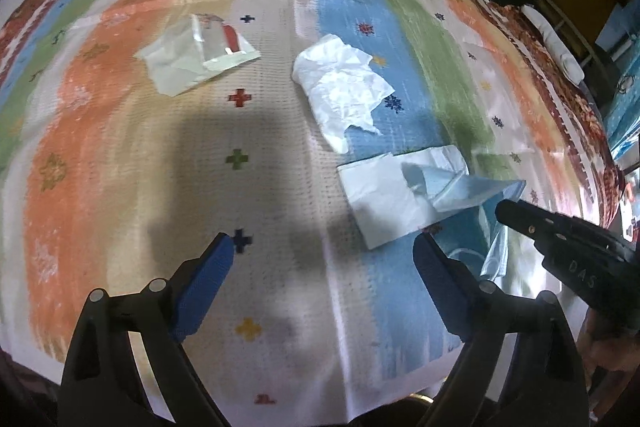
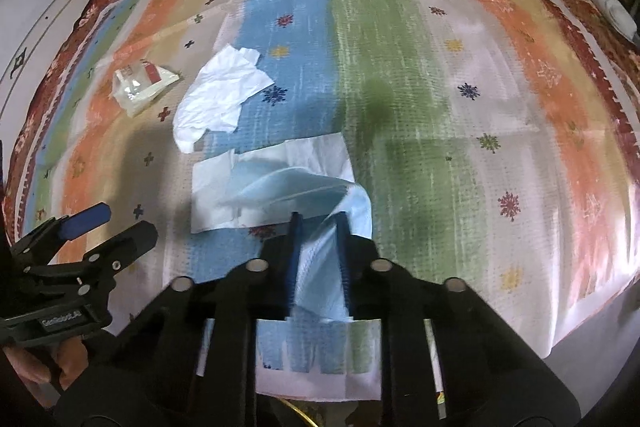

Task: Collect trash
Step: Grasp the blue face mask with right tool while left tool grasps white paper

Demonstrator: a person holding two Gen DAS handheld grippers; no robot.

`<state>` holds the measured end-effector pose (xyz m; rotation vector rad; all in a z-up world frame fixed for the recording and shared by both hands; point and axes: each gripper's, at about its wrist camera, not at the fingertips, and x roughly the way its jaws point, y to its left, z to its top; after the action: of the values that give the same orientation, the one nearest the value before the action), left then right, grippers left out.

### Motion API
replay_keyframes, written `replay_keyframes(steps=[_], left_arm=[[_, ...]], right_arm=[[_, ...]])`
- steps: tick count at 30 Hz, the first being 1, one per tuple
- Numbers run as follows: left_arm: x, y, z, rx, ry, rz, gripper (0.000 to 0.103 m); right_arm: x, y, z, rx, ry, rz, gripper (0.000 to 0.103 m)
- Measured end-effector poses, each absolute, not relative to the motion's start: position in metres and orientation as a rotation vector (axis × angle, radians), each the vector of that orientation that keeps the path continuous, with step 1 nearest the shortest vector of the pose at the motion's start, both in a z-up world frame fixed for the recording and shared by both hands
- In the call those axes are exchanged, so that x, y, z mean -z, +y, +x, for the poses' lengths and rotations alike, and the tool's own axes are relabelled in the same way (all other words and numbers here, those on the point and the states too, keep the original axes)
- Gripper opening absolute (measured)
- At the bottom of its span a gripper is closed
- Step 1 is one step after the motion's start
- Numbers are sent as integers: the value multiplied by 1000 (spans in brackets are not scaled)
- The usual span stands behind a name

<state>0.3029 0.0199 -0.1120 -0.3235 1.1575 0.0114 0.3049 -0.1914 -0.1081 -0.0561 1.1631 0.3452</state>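
Right gripper (image 2: 318, 223) pinches the blue face mask (image 2: 320, 267) near the bedspread's (image 2: 400, 67) front edge; left gripper (image 1: 324, 247) hangs open beside it

On the bed (image 2: 460, 131) in front of me, the face mask (image 2: 316, 195) lies nearest, partly on a flat tissue (image 2: 216, 195). Behind that tissue sits a crumpled tissue (image 2: 220, 95), and further left, well apart, a small wrapper (image 2: 140, 87). My right gripper (image 2: 318, 219) has its fingers on the mask's near end; my left gripper (image 2: 108, 223) hangs to its left.
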Motion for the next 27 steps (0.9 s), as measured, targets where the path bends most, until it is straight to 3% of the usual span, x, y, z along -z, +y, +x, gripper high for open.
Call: replay_keyframes(steps=[5,11,18,23,27], left_arm=[[120,9,317,3,1175,-323,86],[132,-6,334,2,1197,-284,80],[142,-10,344,-11,1192,-255,67],[145,-12,345,-13,1188,-198,40],[138,-13,343,-15,1188,-169,8]], right_arm=[[110,-204,314,-313,1161,-35,2],[109,-222,321,-266,1152,-15,1],[108,-230,325,-258,1152,1,1],[106,-229,324,-268,1144,4,1],[100,-228,323,-279,1130,3,1]])
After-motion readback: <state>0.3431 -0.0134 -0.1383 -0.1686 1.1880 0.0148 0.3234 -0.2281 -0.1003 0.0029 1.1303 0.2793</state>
